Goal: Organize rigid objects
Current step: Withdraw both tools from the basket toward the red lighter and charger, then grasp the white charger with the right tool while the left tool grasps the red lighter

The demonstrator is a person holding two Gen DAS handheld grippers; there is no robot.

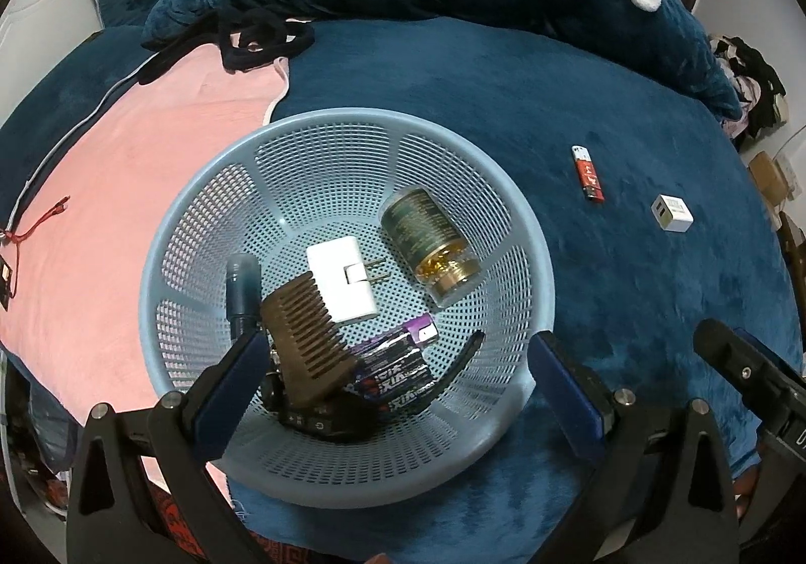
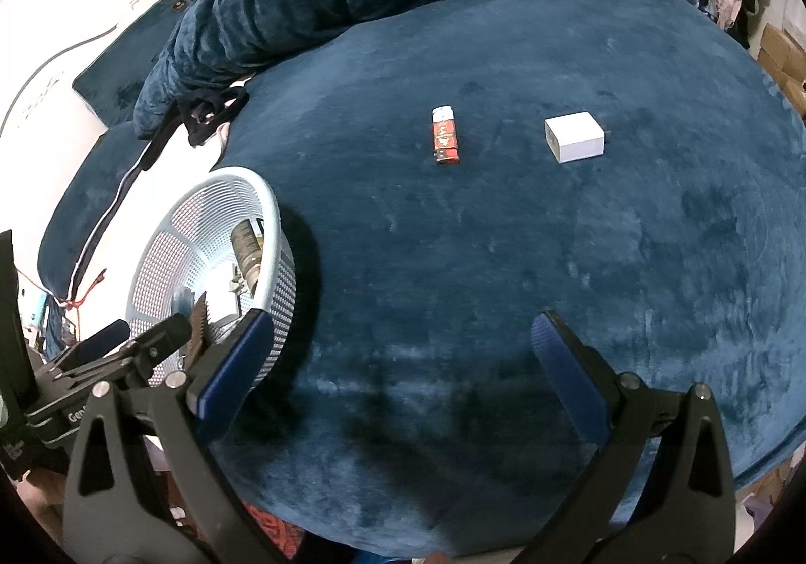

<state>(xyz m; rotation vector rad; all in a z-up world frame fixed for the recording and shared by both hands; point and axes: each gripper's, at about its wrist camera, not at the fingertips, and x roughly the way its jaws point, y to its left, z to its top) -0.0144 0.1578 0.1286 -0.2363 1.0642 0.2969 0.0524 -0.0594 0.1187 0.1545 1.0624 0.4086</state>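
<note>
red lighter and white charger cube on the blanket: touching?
Apart. The right wrist view shows the red lighter and white charger cube with a clear strip of blue blanket between them; the left wrist view agrees.

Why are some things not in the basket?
Two things look left out: the red lighter and the white charger lie on the blue blanket, apart from the basket. The comb, bottle, plug and batteries are already inside. Nothing looks spilled or broken.
</note>
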